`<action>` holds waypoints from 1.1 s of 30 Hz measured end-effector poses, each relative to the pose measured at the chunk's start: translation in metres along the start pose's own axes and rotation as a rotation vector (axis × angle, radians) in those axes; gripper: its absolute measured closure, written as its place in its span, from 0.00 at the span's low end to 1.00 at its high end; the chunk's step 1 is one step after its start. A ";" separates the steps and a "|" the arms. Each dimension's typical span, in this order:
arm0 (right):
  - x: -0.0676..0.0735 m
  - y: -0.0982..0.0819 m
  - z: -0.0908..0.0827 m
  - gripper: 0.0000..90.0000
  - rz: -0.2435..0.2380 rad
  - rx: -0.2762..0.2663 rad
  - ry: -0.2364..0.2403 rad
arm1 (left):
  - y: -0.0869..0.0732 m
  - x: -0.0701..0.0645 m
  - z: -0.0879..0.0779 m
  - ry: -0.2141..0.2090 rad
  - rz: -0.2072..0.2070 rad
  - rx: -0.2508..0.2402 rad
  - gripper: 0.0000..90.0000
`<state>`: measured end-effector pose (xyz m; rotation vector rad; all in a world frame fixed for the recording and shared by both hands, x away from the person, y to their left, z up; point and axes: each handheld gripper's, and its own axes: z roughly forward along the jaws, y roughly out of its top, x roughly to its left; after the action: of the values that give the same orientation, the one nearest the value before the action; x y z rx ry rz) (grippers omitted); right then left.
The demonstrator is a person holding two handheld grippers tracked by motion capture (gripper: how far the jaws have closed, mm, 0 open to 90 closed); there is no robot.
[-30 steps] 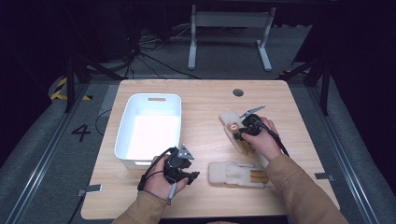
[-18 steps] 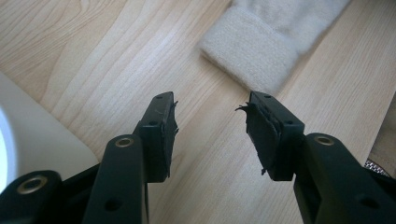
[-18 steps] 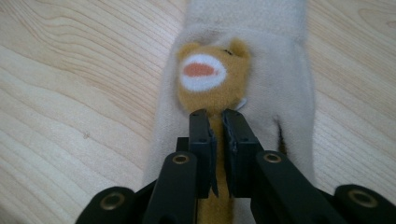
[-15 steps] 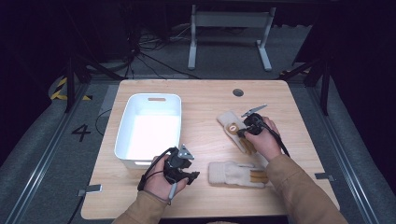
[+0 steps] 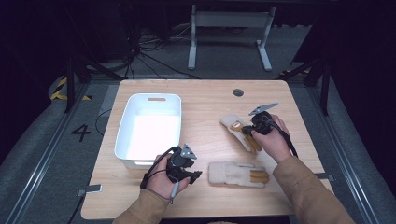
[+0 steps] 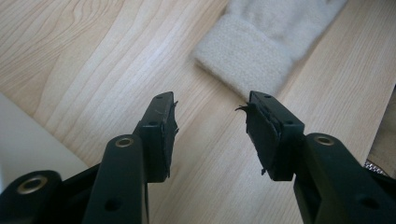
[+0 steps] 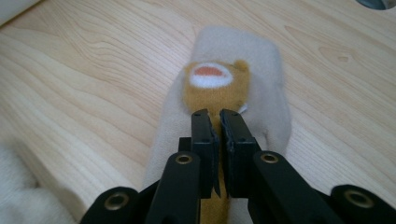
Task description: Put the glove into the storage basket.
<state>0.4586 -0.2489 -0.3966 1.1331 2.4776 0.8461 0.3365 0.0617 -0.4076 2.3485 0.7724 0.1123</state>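
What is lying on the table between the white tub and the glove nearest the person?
The left gripper, fingers apart and holding nothing, sits between the white tub and the near glove in the high view; otherwise only bare table.

bare table [image 5: 210,98] beyond, bin [image 5: 149,126] blocking left

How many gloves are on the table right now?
2. One glove lies flat near the front edge, beside the open left tool. The other glove, farther back, is pinched by the right tool.
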 end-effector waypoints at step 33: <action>0.062 -0.022 -0.094 0.96 -0.228 -0.166 0.173 | 0.007 -0.004 0.005 -0.011 0.026 -0.001 0.59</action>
<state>0.3602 -0.2505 -0.3373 0.7328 2.5529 1.0962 0.3383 0.0523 -0.4066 2.3563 0.7369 0.1111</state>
